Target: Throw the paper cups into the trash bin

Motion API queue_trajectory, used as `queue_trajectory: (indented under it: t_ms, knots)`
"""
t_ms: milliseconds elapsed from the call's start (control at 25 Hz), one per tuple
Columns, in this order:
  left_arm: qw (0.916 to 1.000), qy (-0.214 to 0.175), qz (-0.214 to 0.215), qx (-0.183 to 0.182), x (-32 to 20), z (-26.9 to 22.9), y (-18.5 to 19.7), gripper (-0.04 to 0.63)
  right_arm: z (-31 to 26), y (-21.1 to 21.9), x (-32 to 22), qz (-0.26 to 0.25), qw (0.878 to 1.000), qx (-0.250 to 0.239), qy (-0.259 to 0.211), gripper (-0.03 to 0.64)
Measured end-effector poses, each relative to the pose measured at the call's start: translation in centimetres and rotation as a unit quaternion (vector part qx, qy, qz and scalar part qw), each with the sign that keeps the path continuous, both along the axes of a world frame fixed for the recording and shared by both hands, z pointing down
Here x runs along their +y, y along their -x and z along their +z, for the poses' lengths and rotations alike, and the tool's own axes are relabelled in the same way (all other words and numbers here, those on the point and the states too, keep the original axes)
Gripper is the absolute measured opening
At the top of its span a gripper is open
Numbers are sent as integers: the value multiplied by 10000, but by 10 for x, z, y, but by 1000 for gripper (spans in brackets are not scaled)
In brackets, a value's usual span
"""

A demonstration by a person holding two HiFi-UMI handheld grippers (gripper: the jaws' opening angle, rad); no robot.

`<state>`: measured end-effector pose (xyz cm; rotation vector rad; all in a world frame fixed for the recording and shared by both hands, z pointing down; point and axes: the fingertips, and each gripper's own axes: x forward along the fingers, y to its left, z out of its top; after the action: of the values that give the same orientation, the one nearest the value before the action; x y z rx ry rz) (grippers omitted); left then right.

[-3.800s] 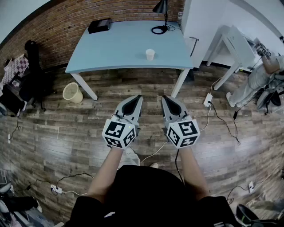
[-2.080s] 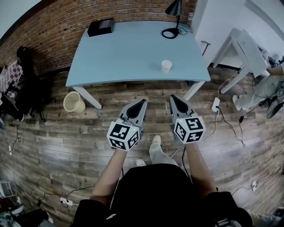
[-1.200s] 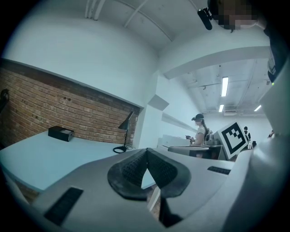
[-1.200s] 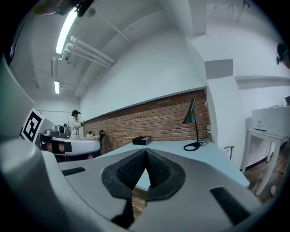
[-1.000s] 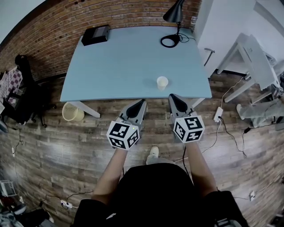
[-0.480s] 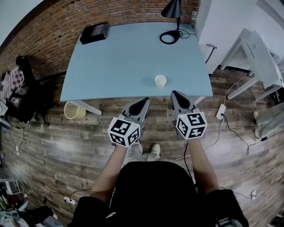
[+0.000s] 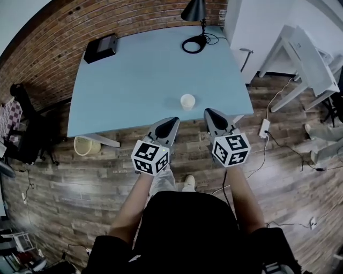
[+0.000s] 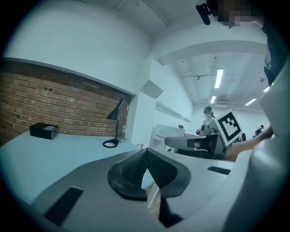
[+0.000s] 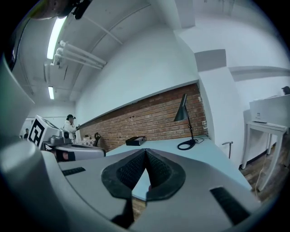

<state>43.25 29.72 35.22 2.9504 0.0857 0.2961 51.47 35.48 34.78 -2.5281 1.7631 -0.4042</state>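
A single white paper cup (image 7: 187, 101) stands upright near the front edge of the light-blue table (image 7: 139, 75). A cream trash bin (image 7: 84, 145) sits on the wooden floor beside the table's left front leg. My left gripper (image 7: 172, 121) reaches the table's front edge just below and left of the cup, jaws shut and empty (image 8: 146, 154). My right gripper (image 7: 209, 112) is just right of the cup at the same edge, also shut on nothing (image 9: 145, 153). Neither gripper view shows the cup.
A black box (image 7: 100, 48) lies at the table's far left and a black desk lamp (image 7: 193, 10) at the far right. A white desk (image 7: 308, 53) stands to the right, with a power strip (image 7: 265, 127) and cables on the floor. Dark chairs (image 7: 24, 123) crowd the left.
I have walked up to the table: both grippers moved forward from over the floor to the table's front edge, either side of the cup. Both stayed shut.
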Motion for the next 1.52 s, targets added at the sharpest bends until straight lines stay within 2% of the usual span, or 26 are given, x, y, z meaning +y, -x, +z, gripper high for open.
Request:
queue_trajectory:
  t_ms: [360,720,920,1120,1280,1520]
  knots:
    - [9979,77,542,-337,-24,30,-33,8,16,-28,-17,465,9987,-188,124,5]
    - [9906,31,1154,-733,-44,71,-66,8,37,-52,-29,1015,9934,-423,320,5]
    - [9876,86,1302,-877,-57,92,-85,11,50,-61,-32,1265,9892,-515,524,5]
    - [9821,62,1559,-1053,-63,116,-104,133,64,-68,-29,1581,9833,-639,636,5]
    - [9771,-118,1720,-1247,-69,134,-120,244,75,-73,-27,1825,9775,-754,736,5]
    - [9700,-522,1813,-1536,-69,162,-145,313,91,-85,-15,2140,9695,-900,789,5]
